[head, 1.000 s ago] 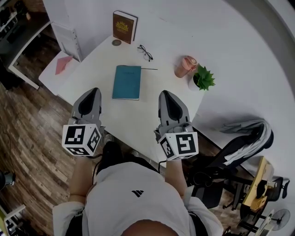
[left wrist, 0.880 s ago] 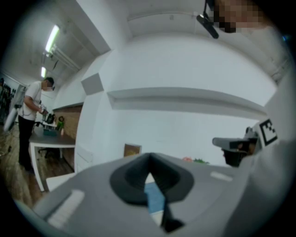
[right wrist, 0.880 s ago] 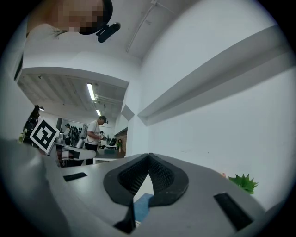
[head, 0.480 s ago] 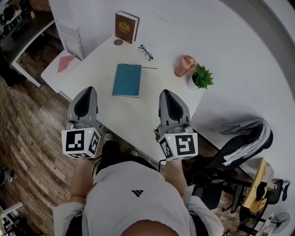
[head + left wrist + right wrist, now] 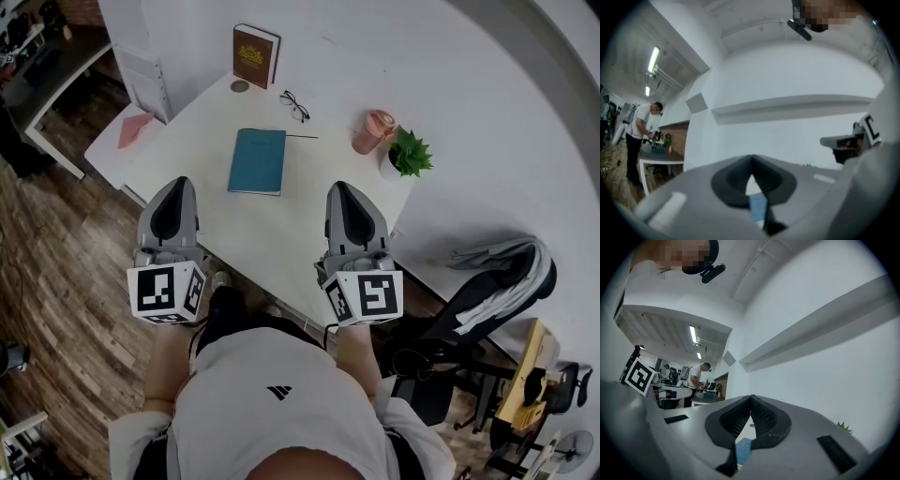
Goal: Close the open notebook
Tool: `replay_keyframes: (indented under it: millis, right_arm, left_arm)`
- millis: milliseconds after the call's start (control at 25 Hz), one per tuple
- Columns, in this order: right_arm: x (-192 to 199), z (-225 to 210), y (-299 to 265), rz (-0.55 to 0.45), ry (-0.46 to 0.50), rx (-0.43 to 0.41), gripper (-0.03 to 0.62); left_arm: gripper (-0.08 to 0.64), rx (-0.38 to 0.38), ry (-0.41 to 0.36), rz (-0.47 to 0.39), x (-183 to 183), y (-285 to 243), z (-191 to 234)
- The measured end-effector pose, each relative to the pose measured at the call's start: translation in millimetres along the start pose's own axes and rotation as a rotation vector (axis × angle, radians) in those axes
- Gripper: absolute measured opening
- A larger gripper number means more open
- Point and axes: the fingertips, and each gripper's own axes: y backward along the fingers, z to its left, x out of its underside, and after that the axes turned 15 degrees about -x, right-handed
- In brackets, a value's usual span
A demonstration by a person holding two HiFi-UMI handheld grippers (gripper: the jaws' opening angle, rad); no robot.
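Notebook (image 5: 258,161) lies closed, teal cover up, flat near the middle of the white table (image 5: 281,230). It sits ahead of both grippers and between their lines, well apart from each.

At the far edge a brown book (image 5: 255,56) stands against the white wall (image 5: 394,47), with a small round disc (image 5: 240,85) just in front of it. Glasses (image 5: 295,106) lie to the right of the disc. A thin pen (image 5: 302,137) lies just beside the notebook's top right corner. A pink cup (image 5: 373,132) and a potted plant (image 5: 409,155) sit close together at the right edge.

A lower white side table (image 5: 105,152) on the left carries a pink sheet (image 5: 134,129). The floor is wood (image 5: 56,244). A chair (image 5: 487,300) draped with grey cloth (image 5: 502,255) stands at the right. The left gripper view shows a person (image 5: 640,136) standing at another table and ceiling strip lights (image 5: 653,58).

Left gripper (image 5: 178,183) hangs over the table's near left edge, jaws closed together and holding nothing. Right gripper (image 5: 339,187) is over the near right part, jaws also pressed tip to tip and empty.

Compared with a second ago, the left gripper has shifted slightly left, away from the notebook, and sits squarer. The right gripper has barely changed. The notebook is closed in the same spot, and both sets of jaws are as tight as before.
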Motion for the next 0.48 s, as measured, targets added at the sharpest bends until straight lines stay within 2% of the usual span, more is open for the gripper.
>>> replay_keyframes:
  millis: [480]
  right_arm:
    - [-2.7, -1.4, 13.2, -0.002, 0.004, 0.016, -0.009]
  left_arm:
    - [0.009, 0.021, -0.005, 0.010, -1.0, 3.8, -11.5]
